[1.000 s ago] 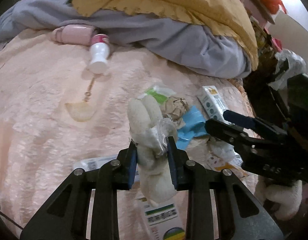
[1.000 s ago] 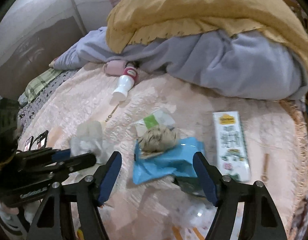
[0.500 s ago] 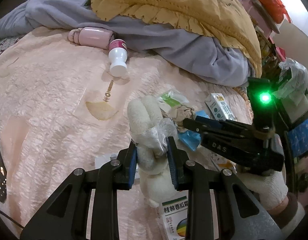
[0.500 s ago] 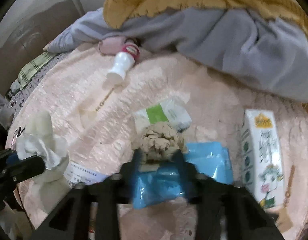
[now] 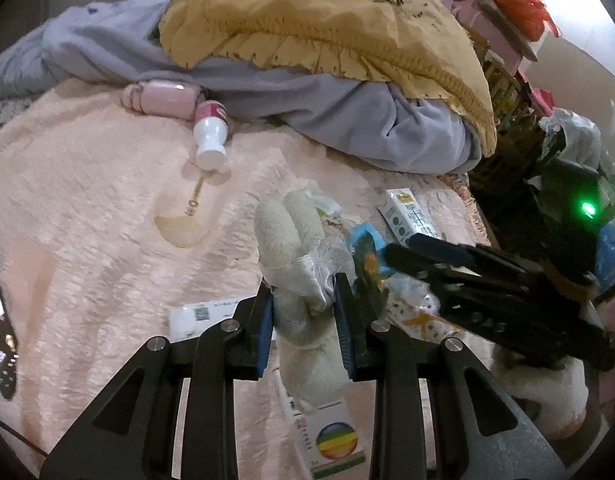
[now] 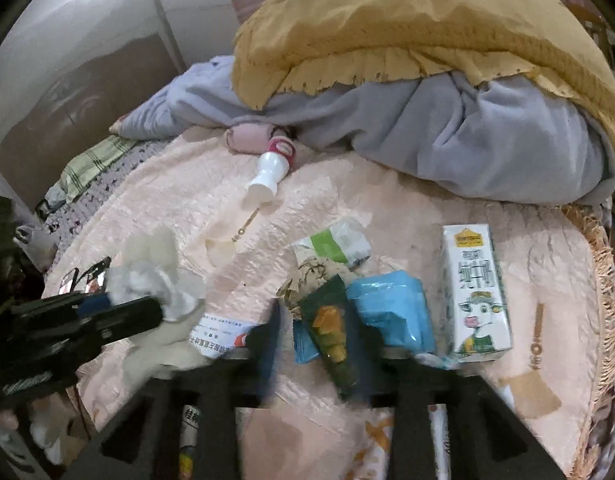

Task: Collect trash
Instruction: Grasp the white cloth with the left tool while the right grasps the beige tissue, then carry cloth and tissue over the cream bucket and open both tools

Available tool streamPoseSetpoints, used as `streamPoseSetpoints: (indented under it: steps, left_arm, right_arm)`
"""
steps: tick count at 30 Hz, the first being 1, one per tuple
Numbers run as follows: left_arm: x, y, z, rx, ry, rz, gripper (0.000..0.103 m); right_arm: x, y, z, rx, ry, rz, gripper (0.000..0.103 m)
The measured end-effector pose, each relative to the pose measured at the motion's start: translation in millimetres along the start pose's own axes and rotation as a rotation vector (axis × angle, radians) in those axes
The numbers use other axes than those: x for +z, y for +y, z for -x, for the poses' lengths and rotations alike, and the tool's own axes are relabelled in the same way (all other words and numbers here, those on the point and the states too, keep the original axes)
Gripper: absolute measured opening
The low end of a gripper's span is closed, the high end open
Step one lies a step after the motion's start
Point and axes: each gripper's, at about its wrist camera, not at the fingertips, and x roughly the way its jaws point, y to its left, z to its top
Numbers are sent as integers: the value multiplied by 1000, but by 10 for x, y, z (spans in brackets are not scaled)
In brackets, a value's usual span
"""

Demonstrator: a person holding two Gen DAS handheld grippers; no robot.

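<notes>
Left tongs (image 5: 303,312) clench a white wad (image 5: 303,280); only right view shows right tongs (image 6: 319,340) gripping dark wrapper (image 6: 331,332)

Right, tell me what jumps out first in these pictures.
The left gripper is clamped on a white wad of tissue and plastic, close to the camera. The right gripper pinches a dark green snack wrapper beside a blue packet on the pink bedspread. Behind, a yellow blanket tops grey bedding.
</notes>
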Motion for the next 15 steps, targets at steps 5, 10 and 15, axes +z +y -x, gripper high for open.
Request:
streamPoseSetpoints:
  steps: [5,10,15]
  left_arm:
    - [-62,120,35,15,13,10,25]
    - [-105,213,-39,14,41,29,25]
    - [-105,184,-76,2,41,30,25]
  right_arm:
    - [110,193,-382,-12,34,32,53]
    - [213,185,-832,-64,118,48,53]
    - [199,78,-786,-28,109,7,25]
